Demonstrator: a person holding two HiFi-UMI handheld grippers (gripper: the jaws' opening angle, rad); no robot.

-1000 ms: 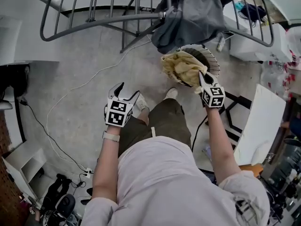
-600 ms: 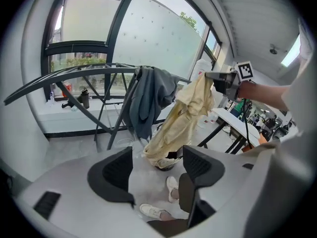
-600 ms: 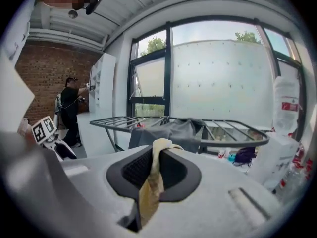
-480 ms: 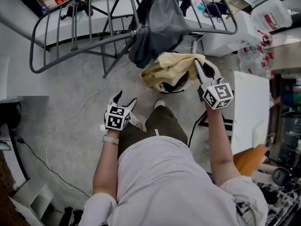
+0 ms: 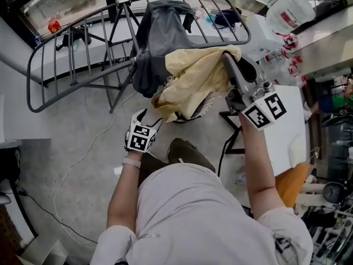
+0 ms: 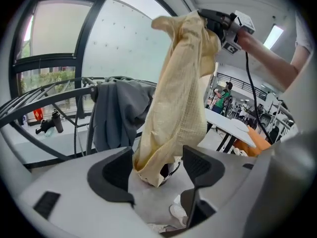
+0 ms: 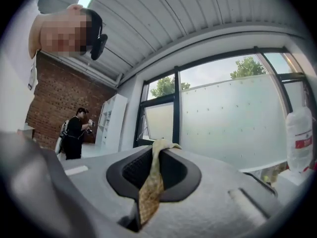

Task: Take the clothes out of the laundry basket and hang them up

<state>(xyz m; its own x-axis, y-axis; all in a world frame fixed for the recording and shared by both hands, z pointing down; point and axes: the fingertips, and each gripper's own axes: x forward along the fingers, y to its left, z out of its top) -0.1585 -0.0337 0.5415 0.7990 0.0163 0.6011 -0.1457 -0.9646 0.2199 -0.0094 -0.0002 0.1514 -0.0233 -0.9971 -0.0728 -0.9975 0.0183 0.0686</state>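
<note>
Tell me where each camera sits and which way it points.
Head view: on the person's head, looking steeply down at the yellow cloth; shows torso, arms, left gripper, right gripper.
Left gripper view: on the left gripper, looking up past its open jaws at the cloth; shows right forearm.
Right gripper view: on the right gripper, facing ceiling and windows, jaws shut on cloth; shows the person's head.
Shared: head and left gripper views both show the cloth, right gripper and grey garment.

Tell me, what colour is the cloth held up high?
The cloth is pale yellow, seen best in the left gripper view.
</note>
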